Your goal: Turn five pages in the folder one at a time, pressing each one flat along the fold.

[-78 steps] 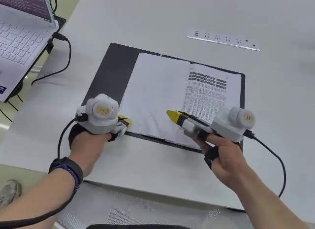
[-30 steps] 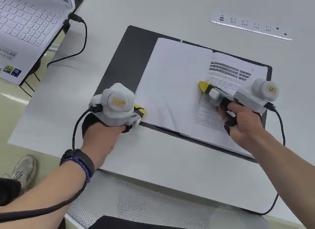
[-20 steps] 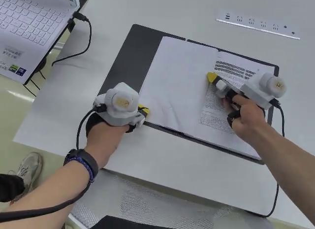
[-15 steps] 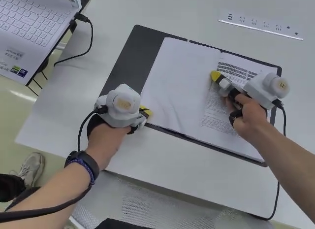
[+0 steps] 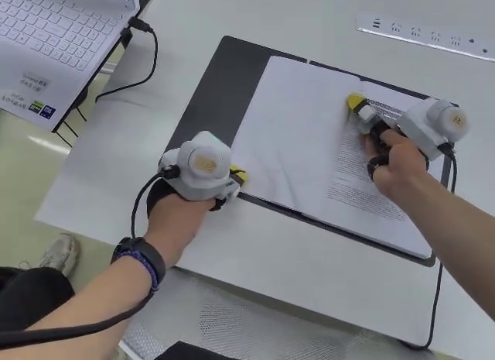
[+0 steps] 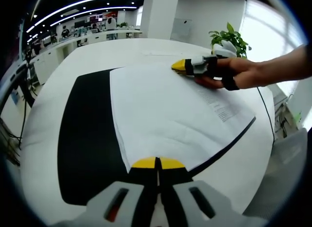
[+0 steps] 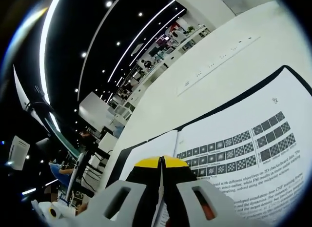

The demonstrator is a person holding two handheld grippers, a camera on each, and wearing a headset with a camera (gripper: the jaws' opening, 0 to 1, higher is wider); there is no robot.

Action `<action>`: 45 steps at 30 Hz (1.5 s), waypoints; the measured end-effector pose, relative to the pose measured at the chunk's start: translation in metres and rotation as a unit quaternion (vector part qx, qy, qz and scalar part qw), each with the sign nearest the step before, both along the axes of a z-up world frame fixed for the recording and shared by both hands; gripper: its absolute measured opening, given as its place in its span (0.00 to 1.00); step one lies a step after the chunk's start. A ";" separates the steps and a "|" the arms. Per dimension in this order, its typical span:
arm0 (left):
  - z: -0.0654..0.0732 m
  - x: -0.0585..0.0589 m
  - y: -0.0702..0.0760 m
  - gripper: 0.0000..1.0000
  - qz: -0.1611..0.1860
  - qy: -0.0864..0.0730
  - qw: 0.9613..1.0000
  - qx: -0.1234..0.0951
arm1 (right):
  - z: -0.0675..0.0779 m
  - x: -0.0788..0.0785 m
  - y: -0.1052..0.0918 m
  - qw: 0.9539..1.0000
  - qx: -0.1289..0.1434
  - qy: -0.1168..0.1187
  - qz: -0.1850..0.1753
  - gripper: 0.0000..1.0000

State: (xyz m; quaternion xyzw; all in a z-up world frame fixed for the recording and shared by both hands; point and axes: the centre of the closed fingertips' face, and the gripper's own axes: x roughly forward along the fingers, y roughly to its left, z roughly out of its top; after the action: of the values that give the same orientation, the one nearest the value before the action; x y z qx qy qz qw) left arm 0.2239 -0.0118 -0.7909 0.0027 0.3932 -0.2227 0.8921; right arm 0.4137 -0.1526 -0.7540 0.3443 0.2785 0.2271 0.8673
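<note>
Folder (image 5: 205,89) fold partly hidden under right gripper (image 5: 356,103), left gripper (image 5: 238,176) at page (image 5: 294,135) corner, both jaws closed

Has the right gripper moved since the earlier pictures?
Yes. The yellow-tipped right gripper slid along the fold, from the black folder's near edge to its far edge.

The left claw (image 5: 237,175) sits near, the right claw (image 5: 356,104) reaches farther forward; both have jaws pressed together.

The laptop (image 5: 54,35) runs off the head view's upper-left corner.
</note>
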 end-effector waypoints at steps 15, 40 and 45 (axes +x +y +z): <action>-0.001 0.001 0.001 0.00 0.009 0.004 1.000 -0.017 | -0.018 0.053 -0.010 1.000 -0.004 -0.001 -0.013 0.00; 0.001 0.000 0.000 0.00 0.017 -0.006 1.000 -0.023 | 0.000 -0.050 0.015 0.994 -0.002 -0.030 0.101 0.00; 0.001 0.000 0.000 0.00 0.018 -0.006 1.000 -0.023 | -0.003 -0.061 0.014 0.992 -0.001 -0.031 0.120 0.00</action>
State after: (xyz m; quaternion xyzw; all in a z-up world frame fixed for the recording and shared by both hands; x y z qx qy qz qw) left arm 0.2241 -0.0115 -0.7898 -0.0237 0.3823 -0.2156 0.8982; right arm 0.3525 -0.1387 -0.7566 0.3007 0.2910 0.3395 0.8424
